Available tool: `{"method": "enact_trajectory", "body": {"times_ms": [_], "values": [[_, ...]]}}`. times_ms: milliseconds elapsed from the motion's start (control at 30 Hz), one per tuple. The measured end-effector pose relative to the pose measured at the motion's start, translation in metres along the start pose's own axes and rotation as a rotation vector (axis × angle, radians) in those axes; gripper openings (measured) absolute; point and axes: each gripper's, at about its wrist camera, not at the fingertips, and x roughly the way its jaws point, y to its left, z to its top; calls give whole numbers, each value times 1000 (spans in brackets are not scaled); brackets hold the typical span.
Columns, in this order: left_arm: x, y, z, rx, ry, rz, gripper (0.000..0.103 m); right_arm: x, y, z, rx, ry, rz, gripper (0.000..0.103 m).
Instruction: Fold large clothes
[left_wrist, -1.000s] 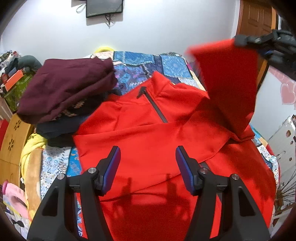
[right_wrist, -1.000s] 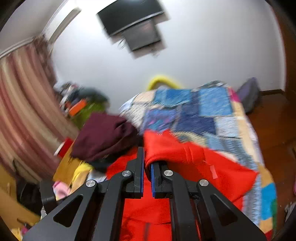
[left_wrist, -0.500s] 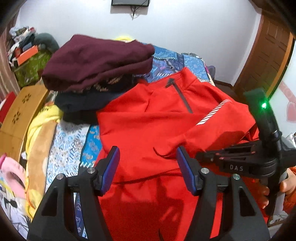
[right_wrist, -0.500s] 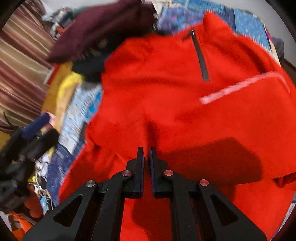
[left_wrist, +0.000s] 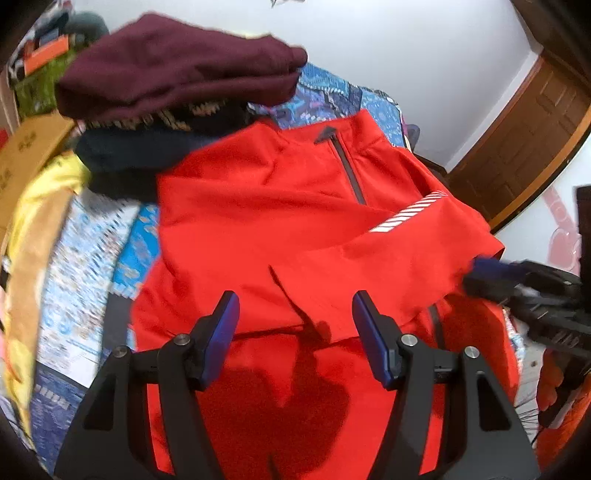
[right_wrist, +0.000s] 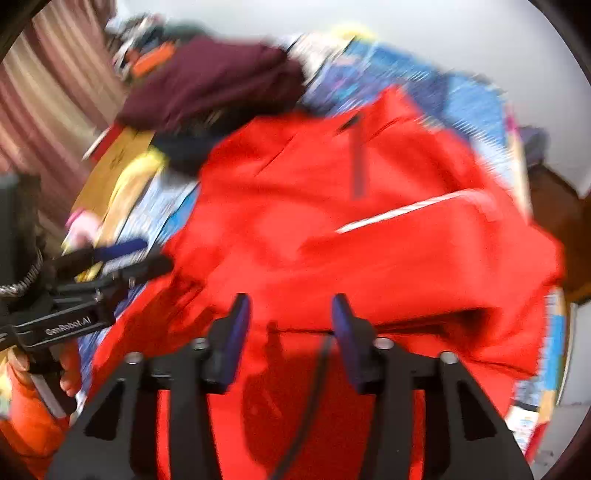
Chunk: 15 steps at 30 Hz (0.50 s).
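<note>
On the left of the bed (left_wrist: 85, 266), a maroon sweater (left_wrist: 177, 62) tops a soft clothes pile. The left gripper (left_wrist: 295, 317) hovers with jaws spread, nothing between them. The red jacket (left_wrist: 280, 229), smooth and slippery-looking with a dark zipper (left_wrist: 347, 173) and striped reflective band (left_wrist: 410, 214), lies flat mid-bed. The right gripper (right_wrist: 290, 328) has just been opening its jaws; they are empty. The folded-over sleeve could likely slide back, since nothing pins it.
</note>
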Motion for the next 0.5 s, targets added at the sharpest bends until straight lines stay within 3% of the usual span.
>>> {"method": "enact_trajectory", "body": {"times_ms": [200, 267, 367, 500], "values": [[36, 18, -5, -185, 128, -136, 62, -31, -47, -4, 116, -112, -113, 49], [44, 17, -10, -210, 161, -189, 56, -37, -59, -8, 139, -127, -159, 49], [50, 9, -14, -196, 184, -191, 50, -44, -78, -19, 175, -130, -193, 49], [55, 2, -12, -194, 192, -193, 31, -41, -100, -31, 236, -107, -194, 49]]}}
